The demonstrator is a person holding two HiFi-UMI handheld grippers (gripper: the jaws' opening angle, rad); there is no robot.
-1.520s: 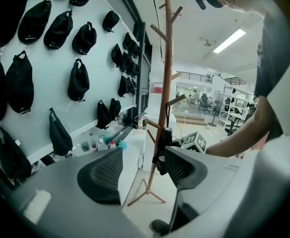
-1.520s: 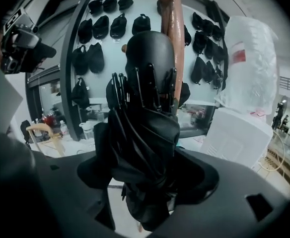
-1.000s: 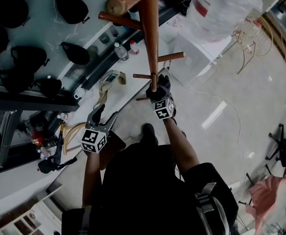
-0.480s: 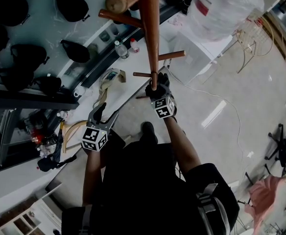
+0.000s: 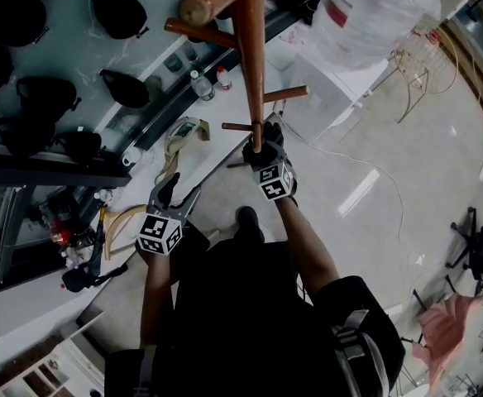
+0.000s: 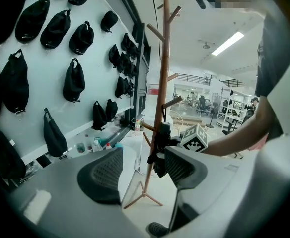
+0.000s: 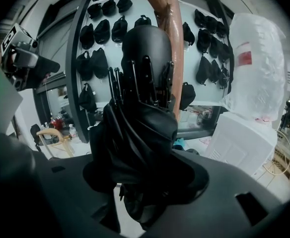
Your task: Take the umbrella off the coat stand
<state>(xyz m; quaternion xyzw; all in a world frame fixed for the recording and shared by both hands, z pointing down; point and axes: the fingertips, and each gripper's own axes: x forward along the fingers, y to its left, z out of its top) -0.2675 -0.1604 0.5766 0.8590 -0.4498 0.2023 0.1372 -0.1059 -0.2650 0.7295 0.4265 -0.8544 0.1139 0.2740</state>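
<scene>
- While the folded black umbrella point(image 7: 140, 113) sits against the pole of the wooden coat stand point(image 5: 256, 56), the right gripper point(image 5: 264, 143) clasps it between both jaws; the pads seem to press into its fabric.
- The left gripper point(image 6: 142, 170) is nearer the person, jaws spread, nothing between them.
- Behind, black bags point(image 6: 73, 81) line the wall point(image 6: 33, 83).

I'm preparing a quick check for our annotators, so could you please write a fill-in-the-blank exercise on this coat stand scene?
1. The right gripper is clamped on a folded black ____.
2. The left gripper has its jaws ____, with nothing between them.
3. The coat stand is made of ____.
4. The bags hanging on the wall are coloured ____.
Missing words: umbrella; open; wood; black.
</scene>
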